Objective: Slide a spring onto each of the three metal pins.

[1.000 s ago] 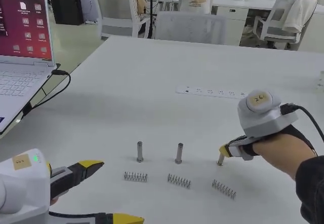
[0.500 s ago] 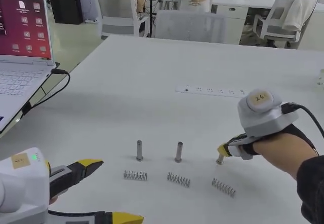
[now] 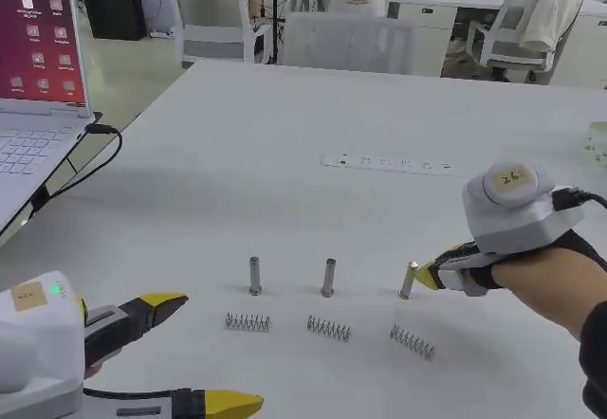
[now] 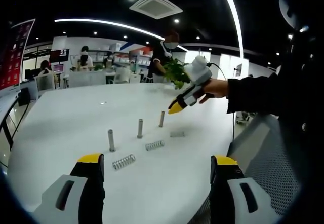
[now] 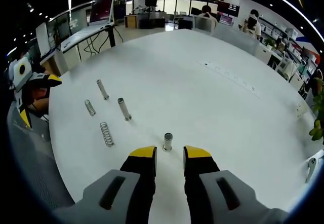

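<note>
Pins [image 3: 328,278], upright; springs [image 3: 329,328] at each one's 6 o'clock (staged for threading). Right gripper [image 5: 169,153] narrowly parted, left gripper [image 4: 157,160] spread wide.

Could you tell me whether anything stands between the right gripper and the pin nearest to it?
Nothing visible does. The rightmost pin stands upright at the mouth of the right gripper, whose jaws are parted, with only bare table around it. The nearest visible spring lies off to one side, clear of that gap.

Pins [image 3: 328,278] shiny metal, springs [image 3: 328,328] wire (table [image 3: 285,154] matt wht, smooth).
</note>
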`<state>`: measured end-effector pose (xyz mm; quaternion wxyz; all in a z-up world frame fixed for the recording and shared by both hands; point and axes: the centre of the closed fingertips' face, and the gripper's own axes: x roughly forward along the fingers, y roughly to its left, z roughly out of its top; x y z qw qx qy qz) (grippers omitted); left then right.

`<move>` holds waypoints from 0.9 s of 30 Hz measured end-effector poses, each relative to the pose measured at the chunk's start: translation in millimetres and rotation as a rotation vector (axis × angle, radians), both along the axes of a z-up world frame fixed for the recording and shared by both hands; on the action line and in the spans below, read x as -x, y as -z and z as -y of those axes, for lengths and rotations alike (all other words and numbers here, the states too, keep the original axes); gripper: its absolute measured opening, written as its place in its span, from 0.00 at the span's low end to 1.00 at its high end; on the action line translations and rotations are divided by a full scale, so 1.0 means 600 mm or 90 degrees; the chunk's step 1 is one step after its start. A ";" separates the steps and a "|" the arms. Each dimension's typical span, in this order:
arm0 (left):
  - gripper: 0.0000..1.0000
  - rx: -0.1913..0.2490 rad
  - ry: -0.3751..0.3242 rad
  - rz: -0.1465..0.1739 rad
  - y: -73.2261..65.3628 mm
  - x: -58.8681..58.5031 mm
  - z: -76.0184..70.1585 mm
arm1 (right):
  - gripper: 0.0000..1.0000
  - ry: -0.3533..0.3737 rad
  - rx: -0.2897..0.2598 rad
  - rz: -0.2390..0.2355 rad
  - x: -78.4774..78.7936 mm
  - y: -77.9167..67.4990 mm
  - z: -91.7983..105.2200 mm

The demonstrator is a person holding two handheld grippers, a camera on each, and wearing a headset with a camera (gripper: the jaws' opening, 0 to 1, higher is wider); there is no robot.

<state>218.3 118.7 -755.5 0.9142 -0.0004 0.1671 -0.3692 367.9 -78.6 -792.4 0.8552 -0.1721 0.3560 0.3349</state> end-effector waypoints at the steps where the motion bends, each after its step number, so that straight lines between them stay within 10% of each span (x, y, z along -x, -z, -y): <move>1: 0.83 0.000 0.000 0.000 0.000 0.000 0.000 | 0.19 0.000 -0.001 0.001 0.003 0.000 0.001; 27: 0.83 0.000 0.001 -0.005 0.004 0.001 -0.002 | 0.18 -0.138 0.042 -0.095 0.109 0.069 -0.005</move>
